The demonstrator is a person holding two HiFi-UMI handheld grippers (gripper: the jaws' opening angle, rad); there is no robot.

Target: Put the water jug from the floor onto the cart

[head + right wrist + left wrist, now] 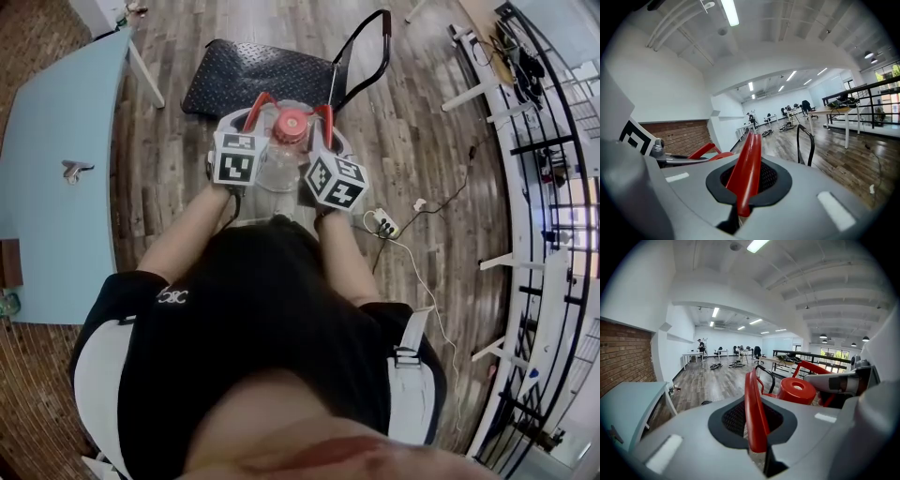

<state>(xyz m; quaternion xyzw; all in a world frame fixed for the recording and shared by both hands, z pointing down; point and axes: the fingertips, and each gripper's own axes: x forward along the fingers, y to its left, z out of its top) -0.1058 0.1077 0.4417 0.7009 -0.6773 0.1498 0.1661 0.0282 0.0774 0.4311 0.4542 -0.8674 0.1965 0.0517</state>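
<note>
Between the two grippers, close to the person's body, hangs the jug (272, 176), a clear bottle with a red cap (291, 125) and two red handles arching beside it. The head view hides its base, so its height above the floor (422, 122) cannot be judged. It is not on the cart.

The left gripper (249, 120) is pinched on the left handle (754, 411). In the left gripper view that red strap stands upright between the grey jaws, with the cap just to its right. The right gripper (322, 124) is clamped the same way on the right handle (746, 171), which runs up between its jaws, tilted slightly.

Just beyond the jug lies the cart (248, 73), a black ribbed deck on the wooden floor, its black push bar (364, 52) on the right. A pale blue table (52, 187) stands to the left, and a white power strip (385, 222) lies on the floor to the right.
</note>
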